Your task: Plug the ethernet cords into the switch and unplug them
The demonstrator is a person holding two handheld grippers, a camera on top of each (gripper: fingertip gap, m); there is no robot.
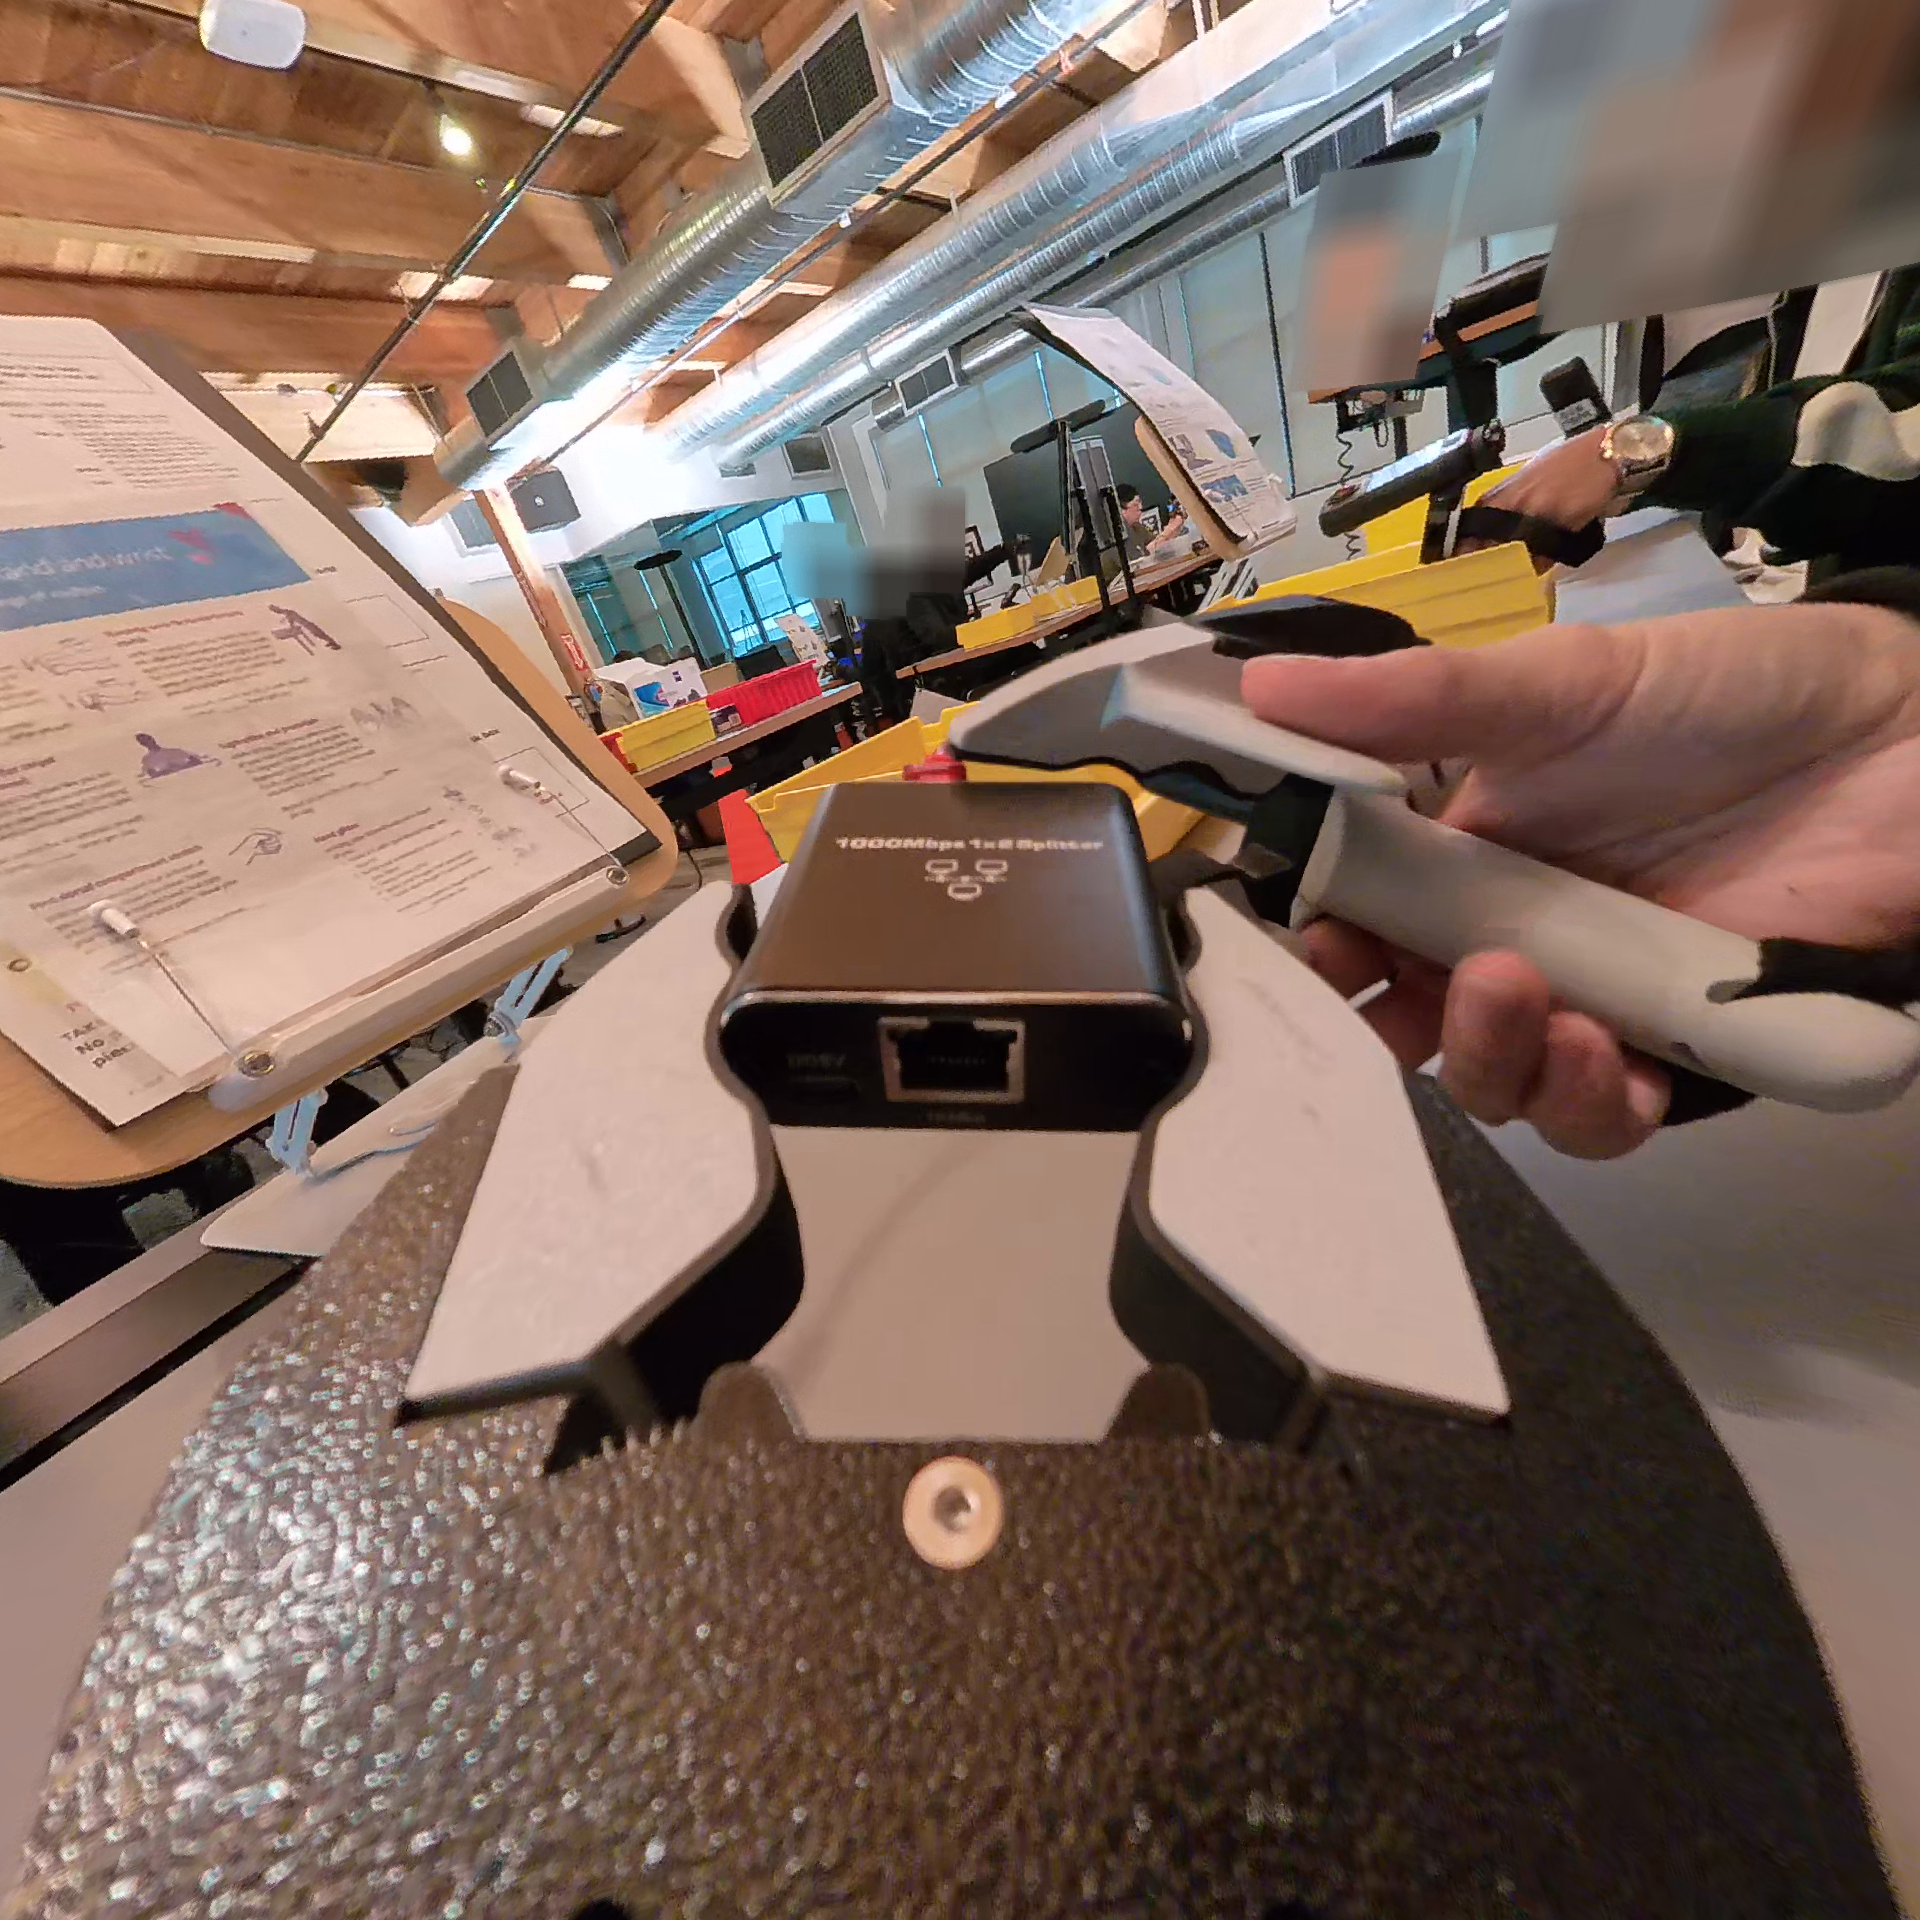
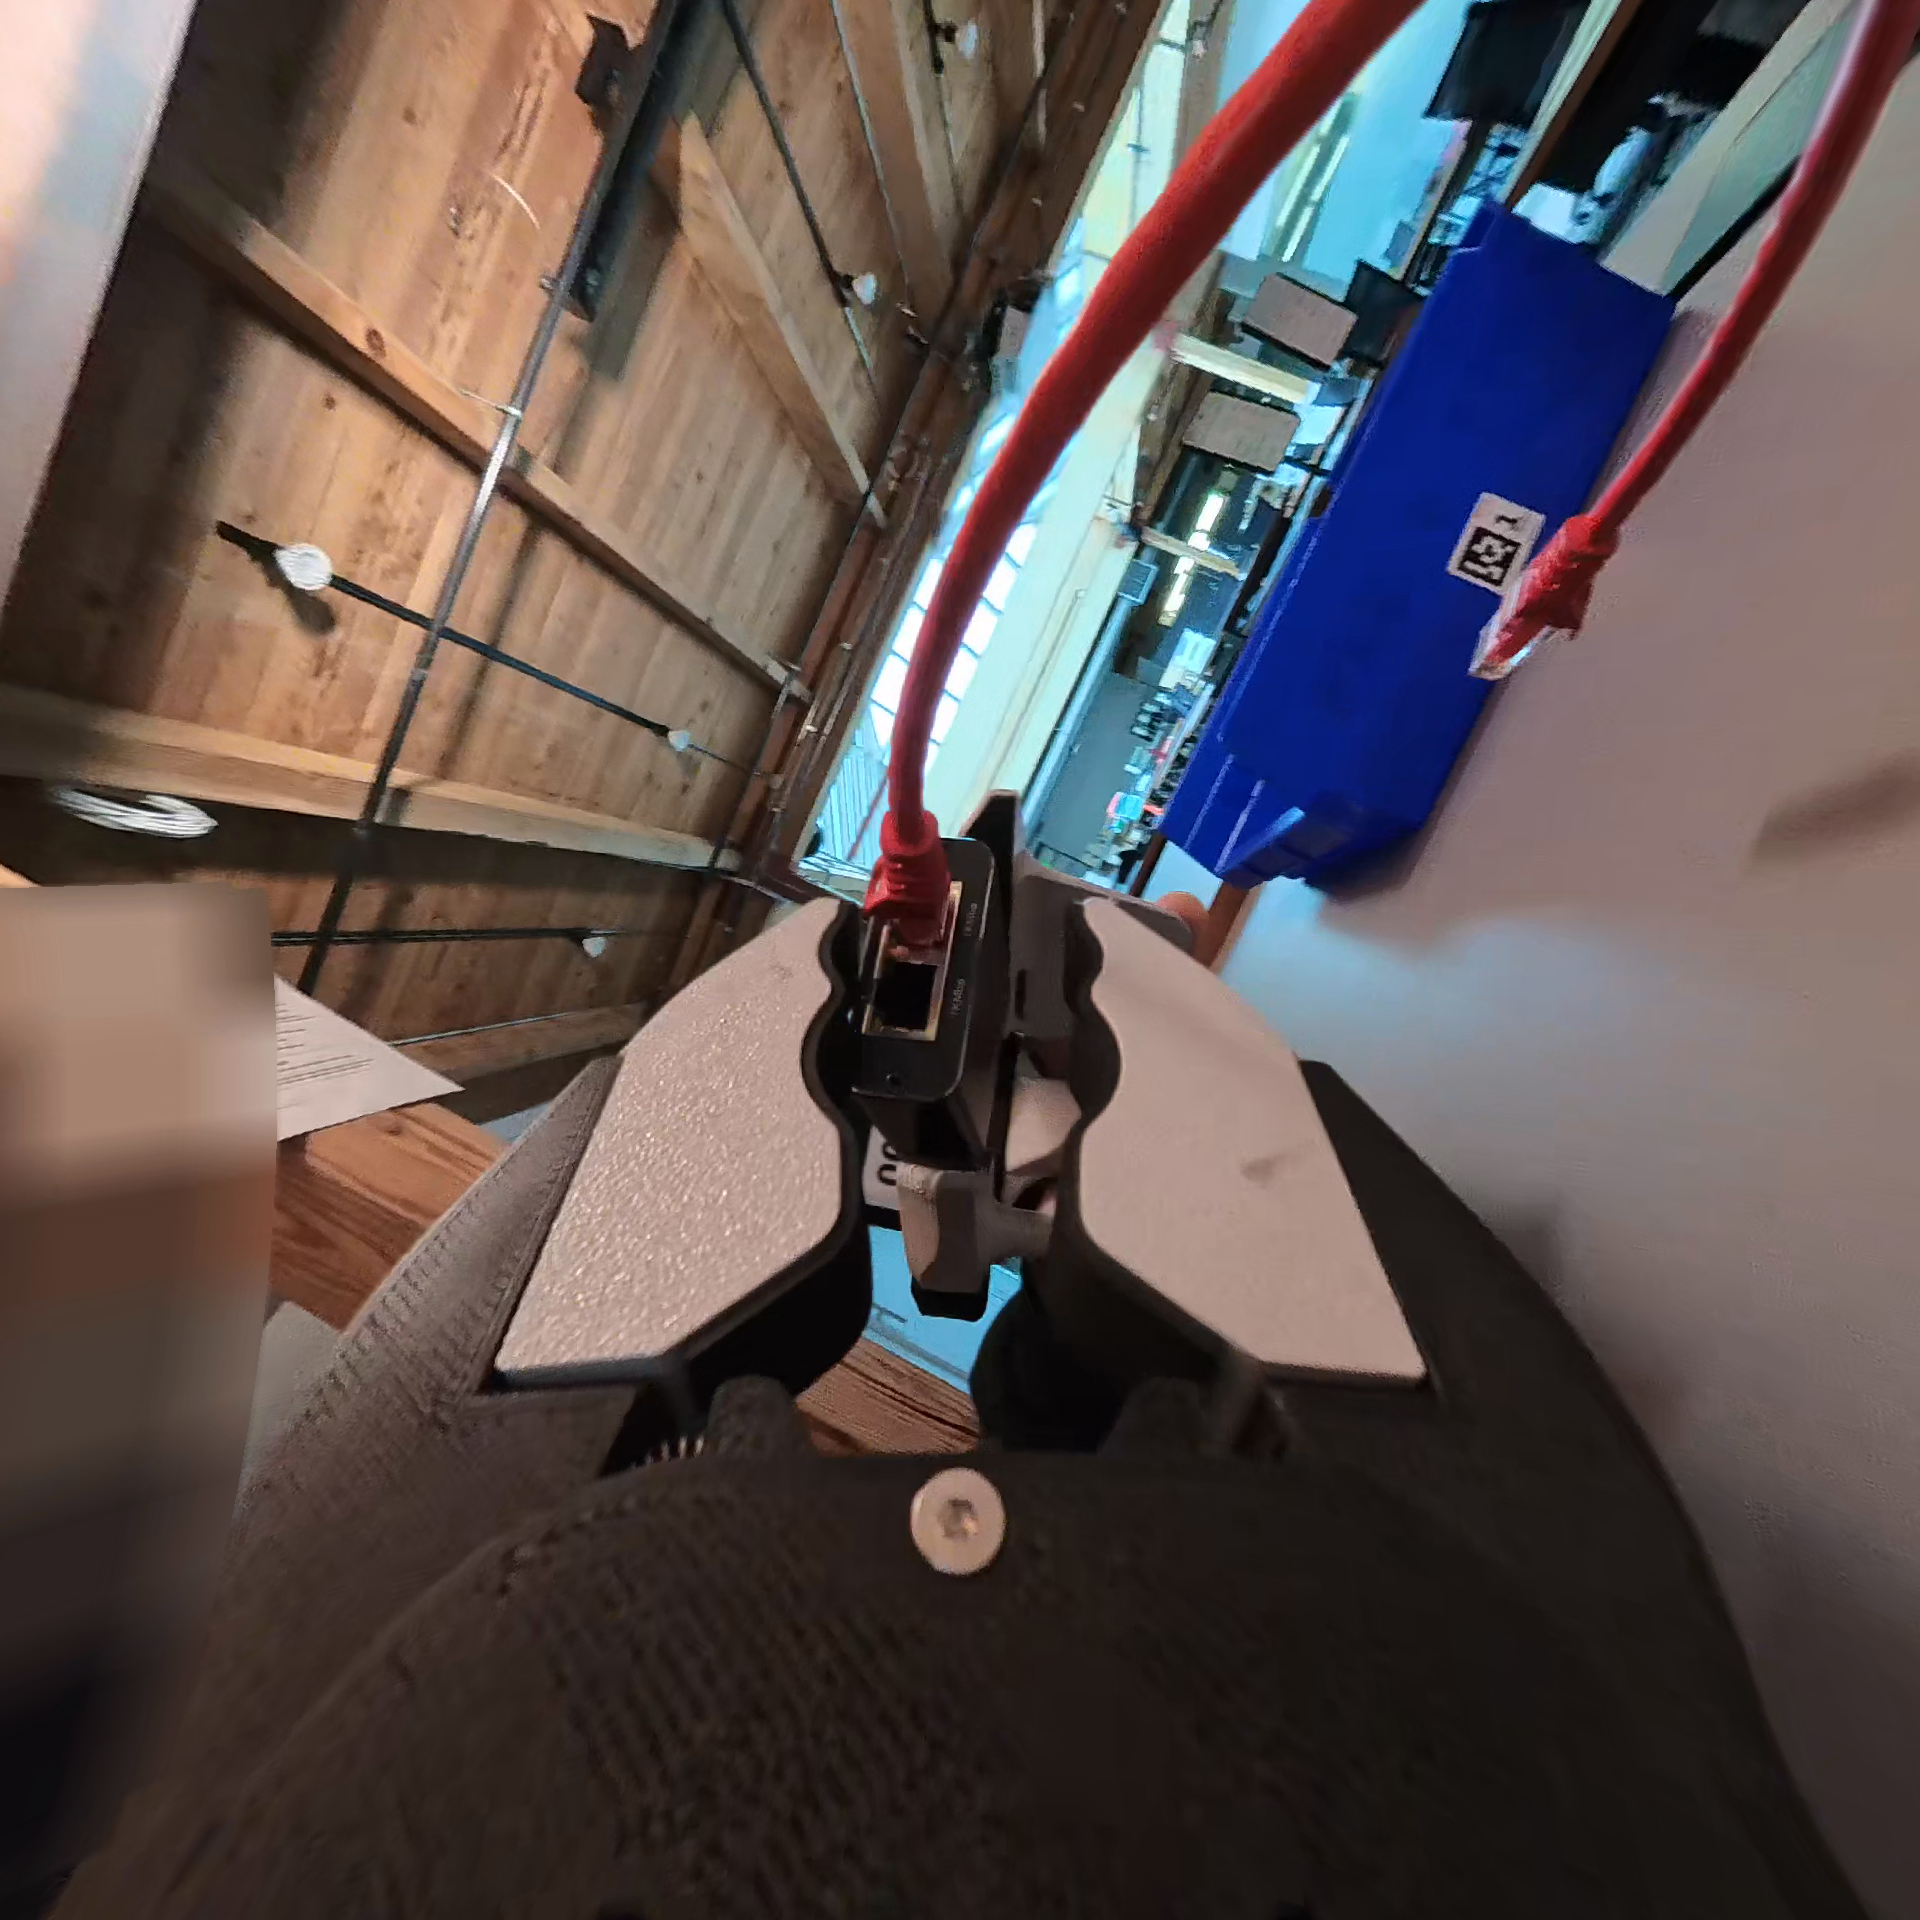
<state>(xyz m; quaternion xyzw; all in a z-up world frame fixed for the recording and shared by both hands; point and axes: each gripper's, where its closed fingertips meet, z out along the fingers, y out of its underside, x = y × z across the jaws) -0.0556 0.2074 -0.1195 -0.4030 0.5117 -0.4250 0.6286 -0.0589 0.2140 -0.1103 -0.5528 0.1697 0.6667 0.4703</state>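
The switch (image 1: 956,940) is a small black box with rounded edges and a smooth, slightly glossy shell, and it sits clamped between the jaws of the left gripper (image 1: 961,997), lifted above the pale worktop (image 1: 1714,1278). The left wrist view shows its near end with one empty port. Only the right wrist view shows the far end, where a red ethernet cord (image 2: 971,582) is plugged in beside an empty port, and a second red plug (image 2: 1538,597) hangs free near a blue bin (image 2: 1382,582). The right gripper (image 2: 961,1023) reaches this end with narrow jaws; whether they grip anything I cannot tell. Yellow bins (image 1: 1423,597) stand behind; their contents are hidden.
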